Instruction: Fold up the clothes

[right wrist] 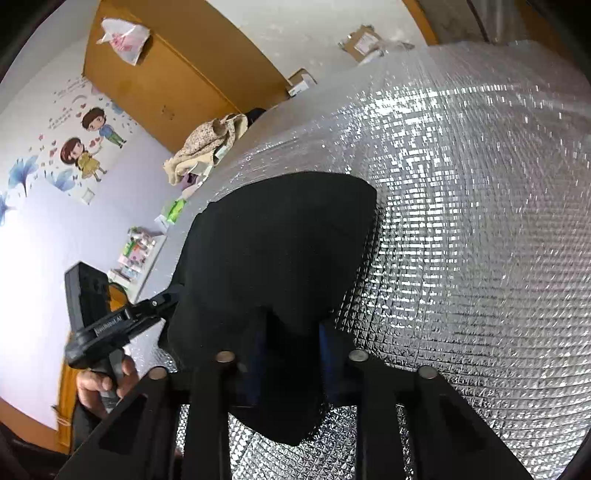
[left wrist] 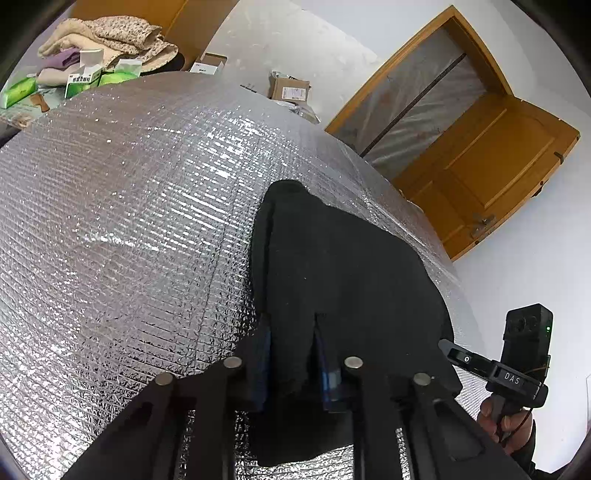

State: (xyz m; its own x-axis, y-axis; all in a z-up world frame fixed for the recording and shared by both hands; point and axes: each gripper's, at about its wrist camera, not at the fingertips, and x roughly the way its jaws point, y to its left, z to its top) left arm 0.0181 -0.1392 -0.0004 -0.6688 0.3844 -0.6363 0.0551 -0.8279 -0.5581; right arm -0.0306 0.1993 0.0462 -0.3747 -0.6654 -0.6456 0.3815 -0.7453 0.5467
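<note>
A black garment [left wrist: 332, 258] lies partly on the silver foil mat [left wrist: 110, 221], with its near edge lifted. My left gripper [left wrist: 291, 326] is shut on that edge, and cloth drapes over its blue pads. In the left wrist view my right gripper [left wrist: 448, 347] bites the garment's right corner, with a hand on its handle. The right wrist view shows the same black garment [right wrist: 277, 240] bunched up in my right gripper [right wrist: 291, 325]. There my left gripper [right wrist: 171, 295] clamps the cloth's left edge. The fingertips of both are hidden by the cloth.
A pile of beige and floral clothes [left wrist: 110, 33] and green boxes [left wrist: 85, 77] sit at the mat's far left end. Cardboard boxes [left wrist: 290, 88] stand beyond the far edge. A wooden door [left wrist: 480, 177] stands to the right and a wardrobe [right wrist: 166, 74] behind.
</note>
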